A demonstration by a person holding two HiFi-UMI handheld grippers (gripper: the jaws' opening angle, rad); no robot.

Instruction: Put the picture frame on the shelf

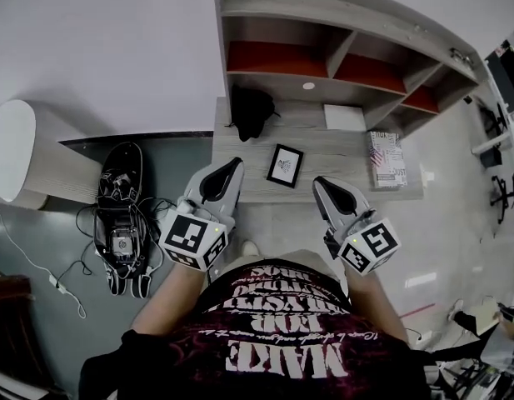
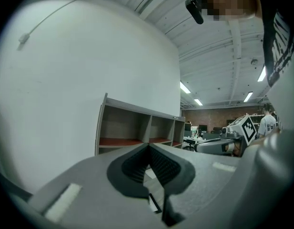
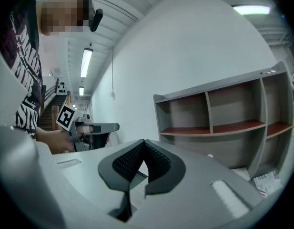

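Left gripper (image 1: 230,167): jaws together, nothing between them, pointing roughly level toward the desk. Right gripper (image 1: 321,183): jaws also together and empty, tipped slightly down. Both sit over the near edge of the grey wood desk (image 1: 323,152), side by side and apart. Picture frame (image 1: 285,165): black border, white mat, lying flat on the desk between the two grippers, at 1 o'clock from the left one and 11 o'clock from the right one, touching neither. Black bag (image 1: 251,111) at 12 o'clock from the left gripper, further back on the desk. White sheet (image 1: 344,117) at 12 o'clock from the right gripper. Printed booklet (image 1: 387,158) at 2 o'clock from it, near the desk's right end. Shelf (image 1: 340,52) at the desk's back against the wall, open compartments with red floors. Black device with cables (image 1: 119,215) on the floor at 9 o'clock.
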